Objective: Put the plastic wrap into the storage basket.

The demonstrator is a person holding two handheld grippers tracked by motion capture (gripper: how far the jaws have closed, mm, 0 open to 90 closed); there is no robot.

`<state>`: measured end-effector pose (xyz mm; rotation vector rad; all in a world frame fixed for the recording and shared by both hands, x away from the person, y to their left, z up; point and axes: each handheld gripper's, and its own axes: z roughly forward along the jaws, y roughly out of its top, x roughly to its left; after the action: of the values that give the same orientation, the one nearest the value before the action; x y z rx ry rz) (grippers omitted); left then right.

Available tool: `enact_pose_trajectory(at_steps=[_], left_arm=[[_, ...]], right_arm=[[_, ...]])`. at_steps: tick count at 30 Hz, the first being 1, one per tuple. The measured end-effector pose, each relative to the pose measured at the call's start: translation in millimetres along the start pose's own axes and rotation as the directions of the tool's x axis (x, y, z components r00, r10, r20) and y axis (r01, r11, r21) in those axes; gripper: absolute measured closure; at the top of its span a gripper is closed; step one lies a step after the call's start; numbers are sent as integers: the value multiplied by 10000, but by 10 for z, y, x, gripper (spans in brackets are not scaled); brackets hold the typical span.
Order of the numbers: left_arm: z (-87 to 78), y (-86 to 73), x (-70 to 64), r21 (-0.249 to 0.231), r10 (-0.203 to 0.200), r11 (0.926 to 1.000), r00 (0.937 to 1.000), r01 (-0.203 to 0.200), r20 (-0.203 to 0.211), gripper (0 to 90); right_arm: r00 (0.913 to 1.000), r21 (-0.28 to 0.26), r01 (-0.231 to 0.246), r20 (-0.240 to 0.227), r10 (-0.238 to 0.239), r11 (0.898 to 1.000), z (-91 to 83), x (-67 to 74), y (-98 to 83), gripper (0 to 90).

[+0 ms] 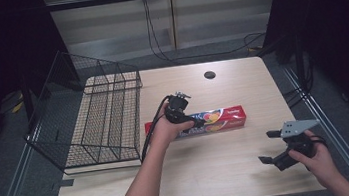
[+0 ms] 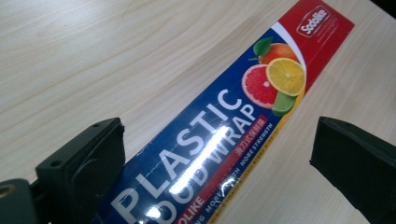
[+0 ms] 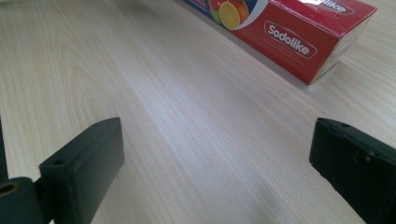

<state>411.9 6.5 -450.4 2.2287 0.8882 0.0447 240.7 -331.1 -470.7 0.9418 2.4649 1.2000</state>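
The left tongs (image 1: 184, 113) hang spread astride the plastic wrap box (image 1: 215, 120) lying mid-desk (image 1: 182, 177) beside the wire rack (image 1: 100, 122), apparently ready to pinch it, while the right tongs (image 1: 282, 148), also spread, wait well apart.

Overhead plus two close table-level views

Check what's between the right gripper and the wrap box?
Bare tabletop. In the right gripper view, plain wood runs from the open jaws of the right gripper up to the wrap box; the high view agrees.
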Motion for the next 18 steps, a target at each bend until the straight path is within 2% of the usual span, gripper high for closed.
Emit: enact_pose_trajectory(at_steps=[3, 10, 15, 18], left_arm=[[26, -10, 24, 216, 43, 9998, 10000, -42, -19, 27], [89, -21, 44, 263, -74, 9996, 10000, 75, -33, 20], [103, -25, 37, 412, 336, 9986, 9994, -333, -81, 15], [120, -28, 29, 396, 345, 9986, 9994, -342, -57, 8]], right_arm=[[10000, 4, 2, -48, -2, 10000, 2, 6, 2, 30], [9999, -26, 111, -74, -111, 9999, 15, 20, 7, 30], [9998, 7, 168, -122, -168, 9999, 22, 24, 8, 30], [9997, 16, 159, -163, -159, 9999, 24, 28, 9, 30]])
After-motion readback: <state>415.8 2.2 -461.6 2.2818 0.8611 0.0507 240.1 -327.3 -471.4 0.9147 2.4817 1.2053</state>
